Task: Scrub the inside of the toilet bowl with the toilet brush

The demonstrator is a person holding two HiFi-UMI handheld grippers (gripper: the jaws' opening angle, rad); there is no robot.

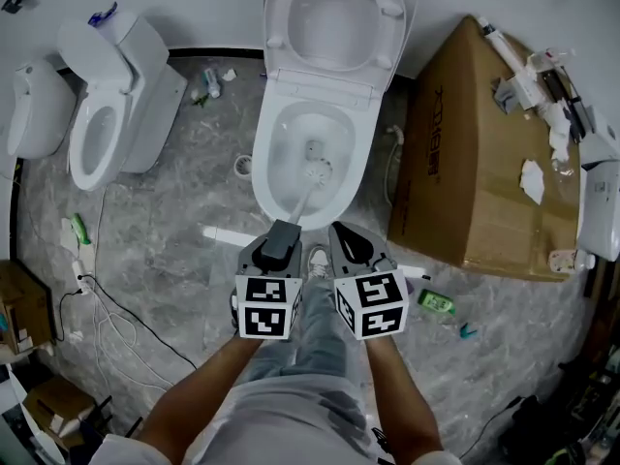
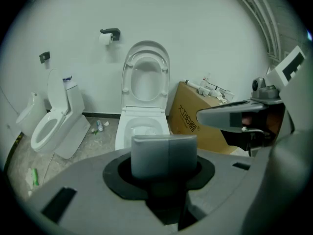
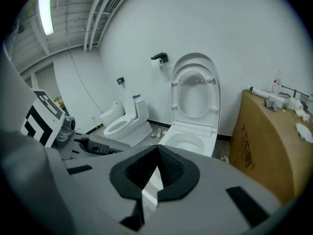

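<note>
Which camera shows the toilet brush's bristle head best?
The head view: the brush head sits in the toilet bowl, its handle rising to the left tool. The left gripper view shows only the gray handle end clamped; the right gripper view shows no brush.

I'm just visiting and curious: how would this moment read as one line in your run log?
left gripper: shut on toilet brush | brush: head down inside toilet bowl | right gripper: shut, empty

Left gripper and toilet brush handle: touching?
Touching. The left gripper view shows the left gripper clamped on the grey toilet brush handle, with no gap at either jaw.
</note>
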